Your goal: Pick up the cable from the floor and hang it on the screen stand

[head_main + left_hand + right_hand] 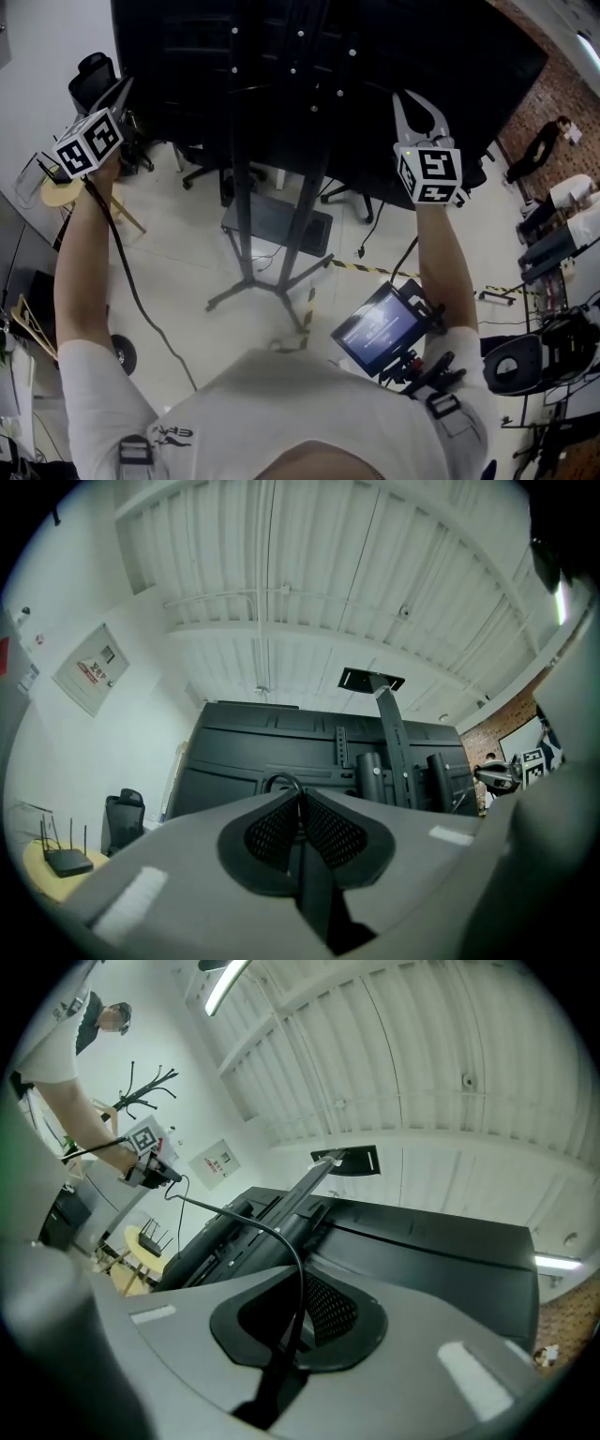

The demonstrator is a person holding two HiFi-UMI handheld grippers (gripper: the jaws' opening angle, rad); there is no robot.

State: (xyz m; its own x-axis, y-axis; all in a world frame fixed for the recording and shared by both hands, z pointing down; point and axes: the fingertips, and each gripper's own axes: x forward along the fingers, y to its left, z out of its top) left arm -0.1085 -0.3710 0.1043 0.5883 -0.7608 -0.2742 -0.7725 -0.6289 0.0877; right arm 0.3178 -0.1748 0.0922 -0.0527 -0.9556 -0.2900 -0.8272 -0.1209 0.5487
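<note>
Cable (pixel 300 1279) pinched at two places, once by each gripper. In the right gripper view, squeezed between the mesh pads of the right gripper (pixel 302 1314), jaws pressed almost together on it. From there rising ahead of the jaws in an arch, then running thin and black far out to the side, to the left gripper (pixel 161 1174), held up at about the same height. In the left gripper view, clamped at the very tips of that gripper, jaws shut on it with no gap showing, only a small black loop sticking out just past the tips. In the head view, hanging from under the left gripper, passing down along the left arm (pixel 80 262) and trailing on to the floor (pixel 187 234) far below. Both grippers lifted high and well apart. Straight ahead of both pairs of jaws, close, the black back of the screen (pixel 356 47). Lower than the grippers and between them, the stand (pixel 246 169), its feet spread on the floor. Below and behind the left gripper, a round table (pixel 58 192) with a router (pixel 66 860) on top. Beside the right arm, near the person's chest, a tablet (pixel 382 328) with a lit display.
</note>
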